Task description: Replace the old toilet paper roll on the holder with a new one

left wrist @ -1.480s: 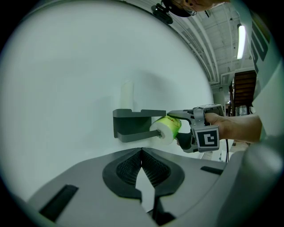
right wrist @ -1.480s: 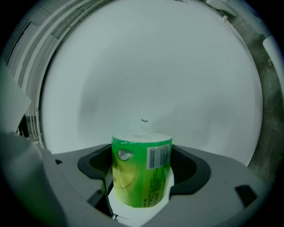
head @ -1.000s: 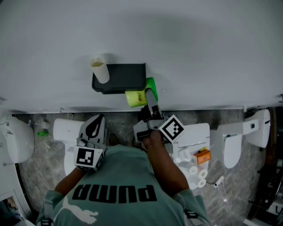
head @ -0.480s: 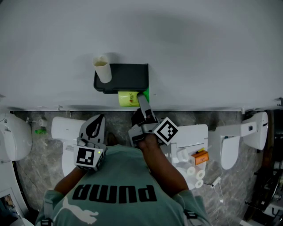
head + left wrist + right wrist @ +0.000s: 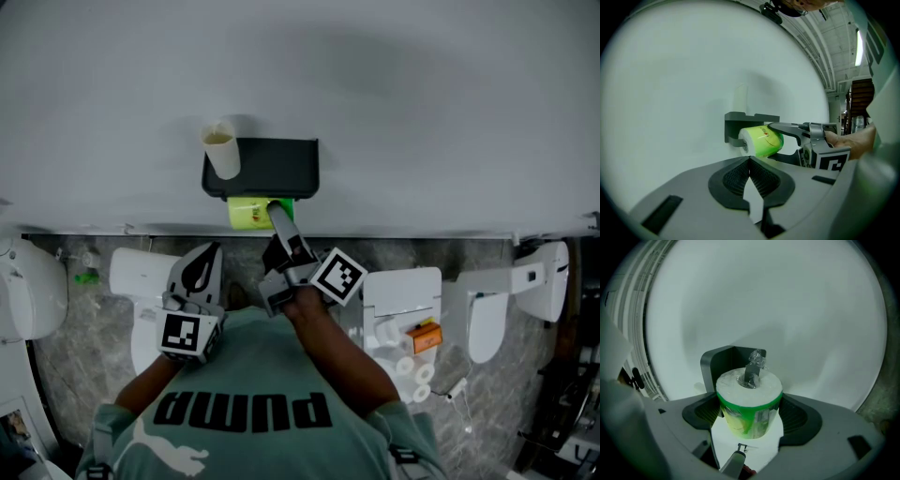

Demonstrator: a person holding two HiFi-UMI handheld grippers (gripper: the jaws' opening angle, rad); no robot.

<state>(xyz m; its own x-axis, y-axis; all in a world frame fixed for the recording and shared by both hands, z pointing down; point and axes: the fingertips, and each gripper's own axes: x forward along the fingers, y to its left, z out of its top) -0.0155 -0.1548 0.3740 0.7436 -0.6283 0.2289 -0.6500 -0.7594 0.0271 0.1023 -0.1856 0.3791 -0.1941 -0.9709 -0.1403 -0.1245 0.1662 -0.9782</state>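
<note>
Two hand-held grippers are in view in front of a plain white wall (image 5: 422, 112). The right gripper (image 5: 278, 217) is extended to the wall and its jaws are closed against both sides of a new toilet paper roll in green wrapping (image 5: 749, 401). The roll sits directly beneath the dark grey wall-mounted holder (image 5: 272, 167). In the right gripper view, the holder's arm (image 5: 751, 371) passes through the roll's core, and the arm's tip, covered in clear film, protrudes from the near end of the core.

The left gripper (image 5: 750, 173) is held back from the wall, low and to the left of the right gripper. Its jaws are together and nothing is between them. Its view shows the holder, the roll and the right gripper from the side.

An empty cardboard tube (image 5: 222, 150) stands on top of the holder at its left end. White toilet fixtures (image 5: 403, 291) stand on the grey floor below the wall line.
</note>
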